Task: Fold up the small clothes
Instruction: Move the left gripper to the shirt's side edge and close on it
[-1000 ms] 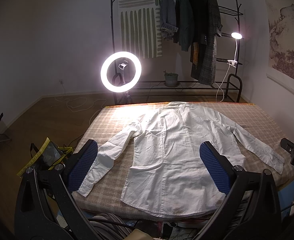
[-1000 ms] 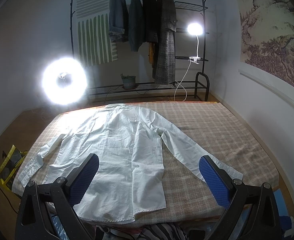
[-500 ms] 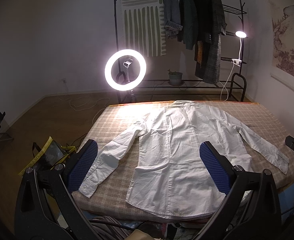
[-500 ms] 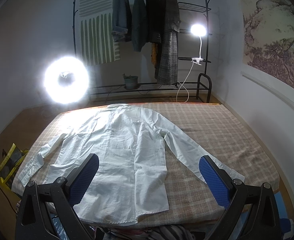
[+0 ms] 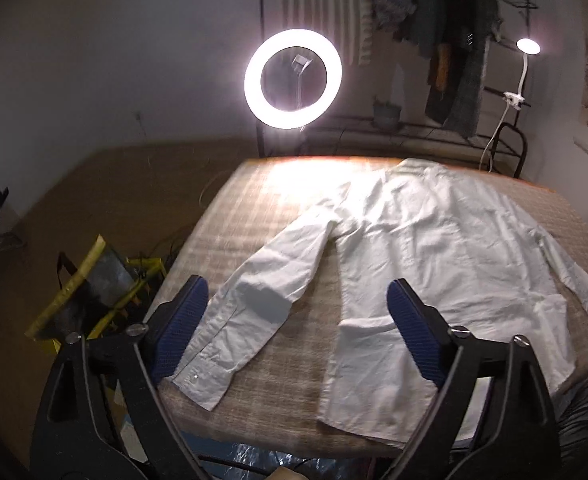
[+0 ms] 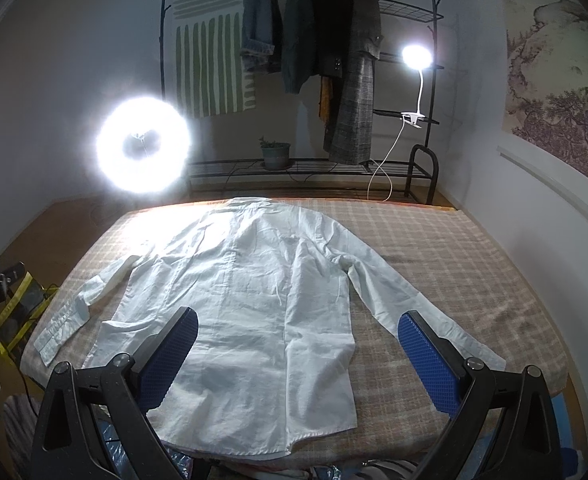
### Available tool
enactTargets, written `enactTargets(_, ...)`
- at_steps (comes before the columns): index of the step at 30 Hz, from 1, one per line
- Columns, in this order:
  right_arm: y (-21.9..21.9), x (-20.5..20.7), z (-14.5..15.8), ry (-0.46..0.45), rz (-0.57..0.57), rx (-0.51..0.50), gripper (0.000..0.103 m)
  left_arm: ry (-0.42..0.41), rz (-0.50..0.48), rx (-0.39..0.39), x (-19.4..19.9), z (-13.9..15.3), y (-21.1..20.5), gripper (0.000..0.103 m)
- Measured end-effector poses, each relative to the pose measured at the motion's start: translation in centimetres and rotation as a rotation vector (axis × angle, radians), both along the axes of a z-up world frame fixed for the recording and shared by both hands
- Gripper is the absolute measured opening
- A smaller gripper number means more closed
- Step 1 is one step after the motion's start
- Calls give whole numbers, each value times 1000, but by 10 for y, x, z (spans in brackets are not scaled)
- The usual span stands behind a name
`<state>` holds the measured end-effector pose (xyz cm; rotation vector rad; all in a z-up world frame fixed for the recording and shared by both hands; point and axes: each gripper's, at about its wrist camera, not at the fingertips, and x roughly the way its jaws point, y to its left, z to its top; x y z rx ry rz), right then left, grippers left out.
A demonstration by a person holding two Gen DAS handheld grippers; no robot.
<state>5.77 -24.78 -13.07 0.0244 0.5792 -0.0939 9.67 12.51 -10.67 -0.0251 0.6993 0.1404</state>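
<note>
A white long-sleeved shirt [image 5: 434,248] [image 6: 254,280] lies flat, back up, on the checked bed, collar toward the far edge and both sleeves spread out. My left gripper [image 5: 294,316] hovers over the shirt's left sleeve [image 5: 254,304] near the cuff; its jaws are closing and the blue pads stand wide apart, touching nothing. My right gripper [image 6: 294,340] hangs open above the shirt's hem at the near edge, with the right sleeve [image 6: 406,304] running past its right finger. Neither gripper holds any cloth.
The checked bed cover [image 6: 474,264] has bare room right of the shirt. A bright ring light [image 5: 293,79] stands beyond the far edge, beside a clothes rack [image 6: 334,60] with a clip lamp [image 6: 417,57]. A yellow-framed bag [image 5: 90,292] sits on the floor at left.
The left gripper has swung left and sunk toward the left sleeve's cuff, and its pads stand a little closer. The right gripper has barely shifted; the shirt lies as before.
</note>
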Motion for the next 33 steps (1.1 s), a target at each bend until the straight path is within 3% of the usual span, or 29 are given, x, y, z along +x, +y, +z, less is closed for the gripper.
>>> enactTargets(3, 4, 8, -7, 15, 10, 10, 101, 66, 47, 0, 17, -30, 29, 84)
enactTargets(7, 13, 17, -15, 33, 29, 16, 101, 144, 72, -23, 34, -65, 59, 83)
enactTargets(11, 28, 26, -22, 51, 57, -5, 101, 201, 96, -113, 54, -91, 94, 83)
enactTargets(15, 41, 35, -27, 67, 83, -15, 101, 232, 102, -200, 73, -112, 125, 83)
enactTargets(19, 56, 44, -32, 91, 118, -6, 101, 268, 120, -208, 93, -136, 148, 83)
enactTargets(21, 64, 49, -35, 102, 145, -2, 100, 290, 126, -251, 100, -150, 160, 83)
enactTargets(25, 82, 63, -40, 125, 183, -9, 100, 319, 83, -274, 106, -167, 164, 83)
enactTargets(28, 93, 75, -44, 136, 191, 2, 100, 345, 54, -250, 108, -177, 160, 66)
enactTargets(31, 100, 82, -47, 148, 197, 29, 100, 322, 52, -246, 108, -178, 159, 61)
enactTargets(33, 107, 86, -49, 155, 204, 30, 100, 313, 48, -237, 108, -177, 160, 40)
